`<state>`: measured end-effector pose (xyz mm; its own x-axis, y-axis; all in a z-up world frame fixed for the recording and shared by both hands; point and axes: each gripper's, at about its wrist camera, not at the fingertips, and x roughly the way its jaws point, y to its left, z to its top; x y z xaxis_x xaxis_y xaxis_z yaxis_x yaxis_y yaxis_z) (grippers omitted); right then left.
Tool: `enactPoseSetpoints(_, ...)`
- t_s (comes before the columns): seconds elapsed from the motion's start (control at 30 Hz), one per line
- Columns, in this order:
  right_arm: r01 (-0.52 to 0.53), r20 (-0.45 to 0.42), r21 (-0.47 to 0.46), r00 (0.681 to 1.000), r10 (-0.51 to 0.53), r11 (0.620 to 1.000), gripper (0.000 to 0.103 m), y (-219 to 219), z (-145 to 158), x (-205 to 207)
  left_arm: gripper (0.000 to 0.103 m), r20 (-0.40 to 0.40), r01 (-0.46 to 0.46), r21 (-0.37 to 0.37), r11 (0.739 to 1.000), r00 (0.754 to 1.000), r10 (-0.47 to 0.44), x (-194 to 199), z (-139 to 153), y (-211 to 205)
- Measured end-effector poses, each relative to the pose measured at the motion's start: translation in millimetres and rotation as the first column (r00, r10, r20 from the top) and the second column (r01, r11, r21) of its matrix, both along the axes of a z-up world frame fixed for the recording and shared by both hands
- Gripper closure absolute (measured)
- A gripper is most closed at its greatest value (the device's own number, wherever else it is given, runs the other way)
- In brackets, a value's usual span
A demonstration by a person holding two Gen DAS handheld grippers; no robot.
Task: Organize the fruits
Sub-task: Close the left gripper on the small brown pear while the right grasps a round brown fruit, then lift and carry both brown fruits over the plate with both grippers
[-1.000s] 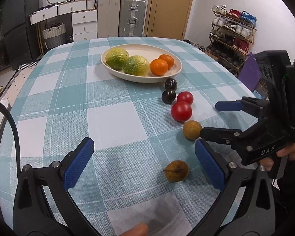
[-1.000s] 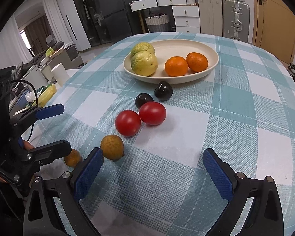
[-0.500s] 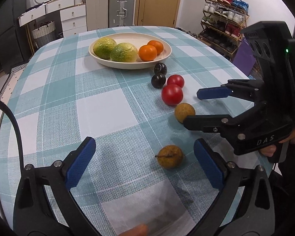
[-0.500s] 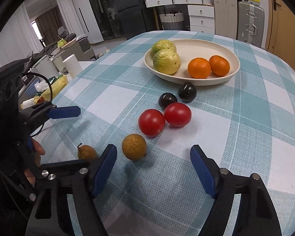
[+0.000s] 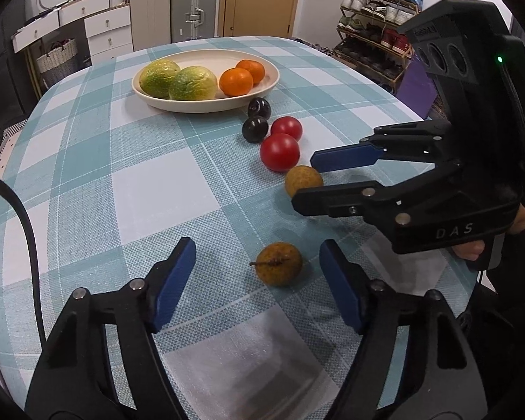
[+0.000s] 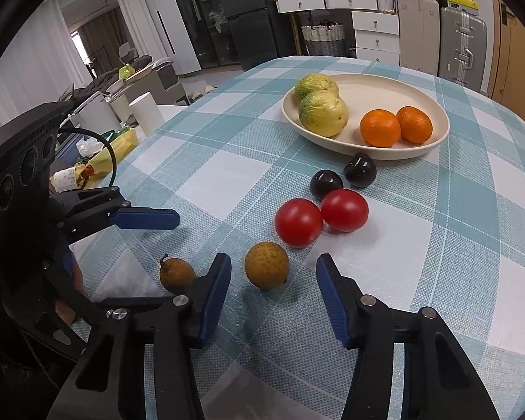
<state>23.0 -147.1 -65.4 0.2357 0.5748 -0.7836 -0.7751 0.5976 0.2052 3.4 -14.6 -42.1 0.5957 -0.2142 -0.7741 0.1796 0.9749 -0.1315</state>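
Teal-and-white check cloth covered the table (image 5: 98,161) where 2 hand-held grippers bore down on loose fruit. The left gripper (image 5: 257,281) straddled a small brown stemmed fruit (image 5: 279,263), its blue pads closing but clear of the skin on both sides. The right gripper (image 6: 273,288) did the same over a rounder speckled brown fruit (image 6: 266,266), jaws closing, the fruit between them and not yet pressed. Neither gripper held anything.

Both brown fruits sat on the cloth at the near end of a loose line. Beyond them lay 2 red tomatoes (image 6: 298,222), touching each other, then 2 dark plums (image 6: 359,170), the farther one just beside the rim of a cream plate (image 6: 434,143). On the plate rested 2 yellow-green citrus fruits (image 6: 323,113) to one side and 2 oranges (image 6: 379,127) to the other, already paired by kind.

The step in hand appeared to be a 2-handed pick of the brown pair, with the sorting roughly a third done: 4 fruits plated, 6 on the cloth. The next move likely called for each set of pads to meet its fruit squarely across the widest part, firmly enough to lift yet gently enough not to bruise, and then for a carry over the tomatoes and plums to a free patch of the plate. The stemmed fruit lay off-centre toward the left gripper's right pad, so it could roll as the jaws met.
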Motion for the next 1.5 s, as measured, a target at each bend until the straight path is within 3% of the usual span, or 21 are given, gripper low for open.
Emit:
enactPoseSetpoints(0.73,-0.037,0.01,-0.015,0.999,0.037,0.999,0.065,8,-2,-5,0.076,-0.002,0.065,0.012,0.998,0.998,-0.065,-8,-1,-7)
enactPoseSetpoints(0.87,-0.033,0.022,-0.024,0.999,0.033,0.999,0.075,8,-3,-4,0.076,-0.003,0.072,0.018,0.997,0.997,-0.072,-9,-1,-7)
enactPoseSetpoints(1.17,-0.022,0.042,-0.013,0.999,0.023,1.0,0.076,3,0,-4,0.077,0.008,0.053,-0.012,0.999,0.999,-0.053,-8,2,-3)
enactPoseSetpoints(1.5,0.034,0.068,0.07,0.997,-0.039,0.997,0.076,-16,16,4,0.077,0.076,-0.022,-0.048,0.999,0.997,0.026,-6,16,11)
